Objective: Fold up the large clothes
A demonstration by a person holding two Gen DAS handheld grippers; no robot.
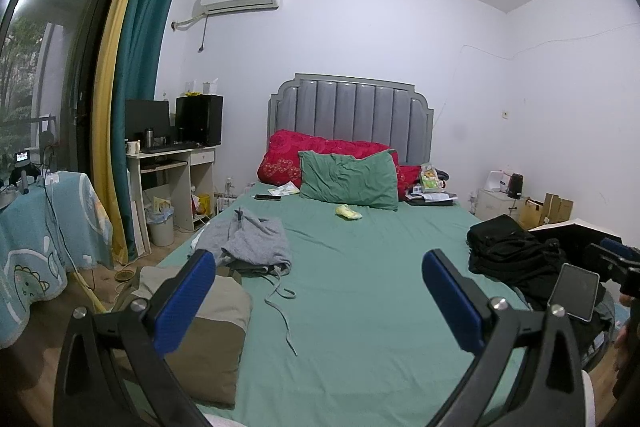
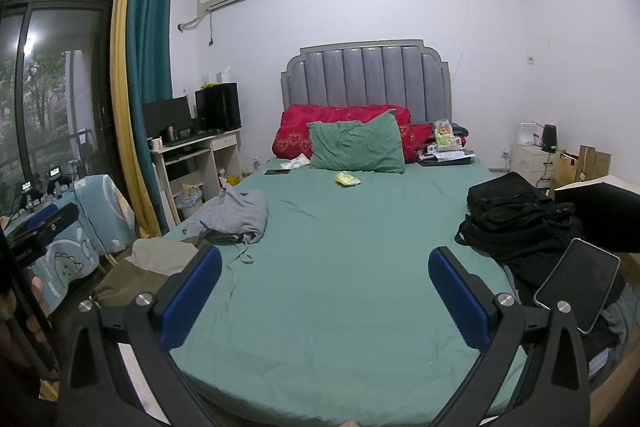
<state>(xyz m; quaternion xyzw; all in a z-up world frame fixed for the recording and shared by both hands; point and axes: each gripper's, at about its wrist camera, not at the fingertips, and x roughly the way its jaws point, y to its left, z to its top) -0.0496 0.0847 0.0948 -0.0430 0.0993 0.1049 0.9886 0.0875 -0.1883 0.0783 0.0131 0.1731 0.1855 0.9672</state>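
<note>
Hovering over green-sheeted bed [image 1: 360, 307] | left gripper [image 1: 320, 291] spread wide, holding nothing | right gripper [image 2: 326, 291] spread wide, holding nothing | crumpled grey drawstring garment [image 1: 256, 241] centre-left on bed | black clothes pile [image 2: 516, 223] at right edge, dark smartphone [image 2: 576, 283] on it | no legible writing

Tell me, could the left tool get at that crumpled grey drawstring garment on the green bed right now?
Probably yes. The left tool is open and holds nothing, and the crumpled grey drawstring garment lies uncovered on the green bed sheet just ahead to its left, with only bare sheet between them.
</note>
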